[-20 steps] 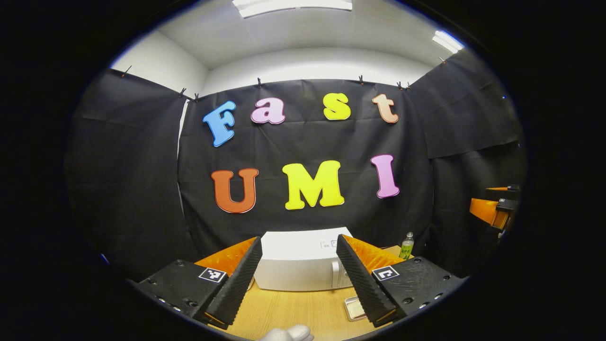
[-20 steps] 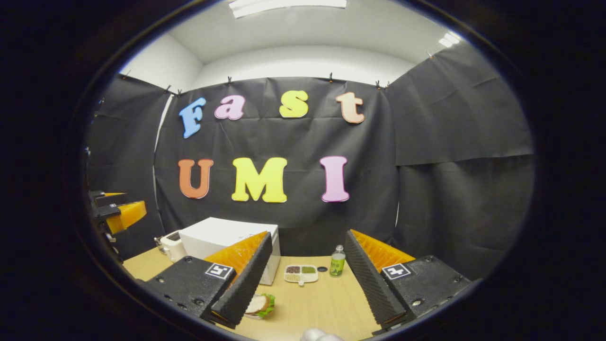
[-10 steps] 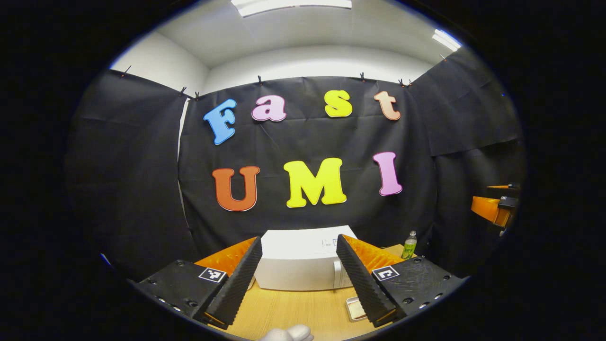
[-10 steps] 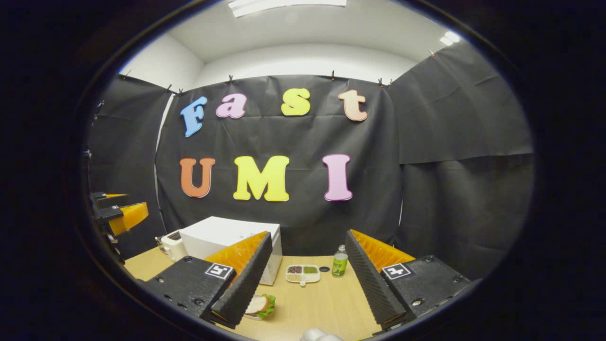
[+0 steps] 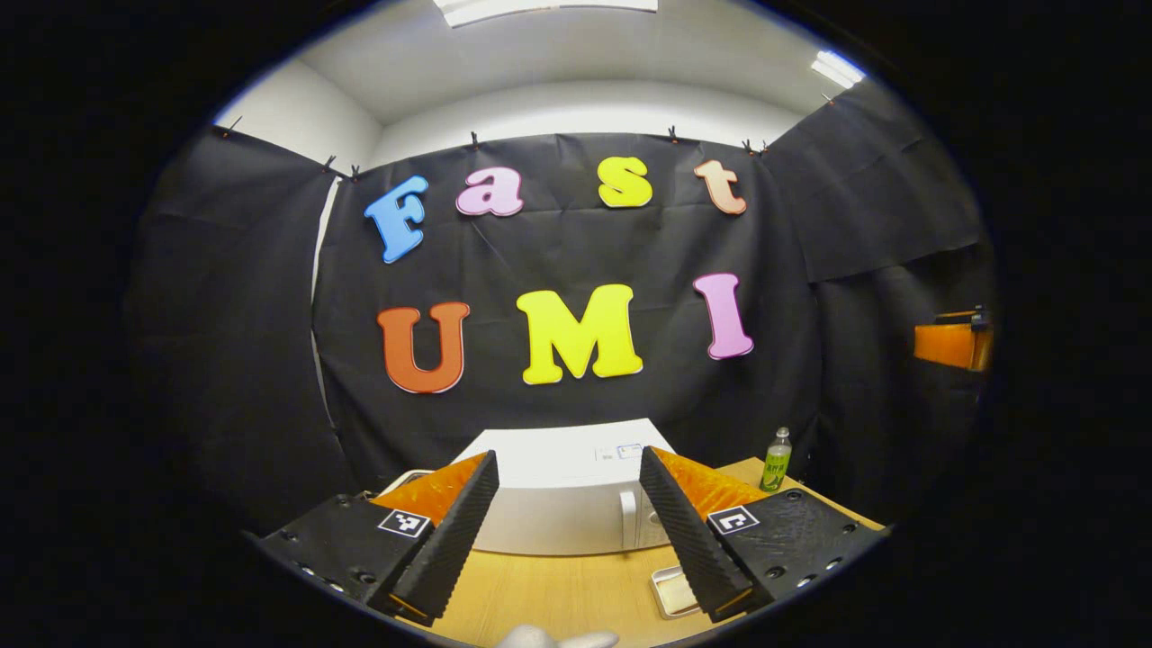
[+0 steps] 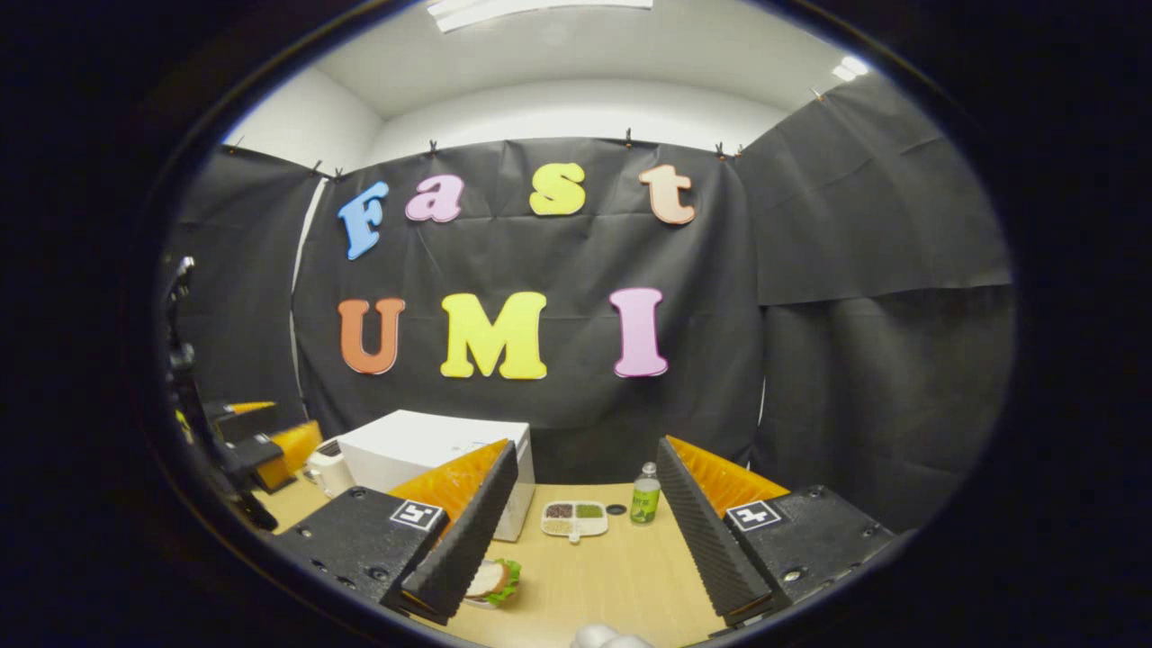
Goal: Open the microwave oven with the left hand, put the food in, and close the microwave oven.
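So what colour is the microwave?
White; the microwave oven shows best in the left gripper view.

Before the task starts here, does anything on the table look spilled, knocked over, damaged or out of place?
Nothing stands out. The microwave oven is shut and sits square, the green bottle stands upright, the divided tray lies flat, and the sandwich is intact on the table.
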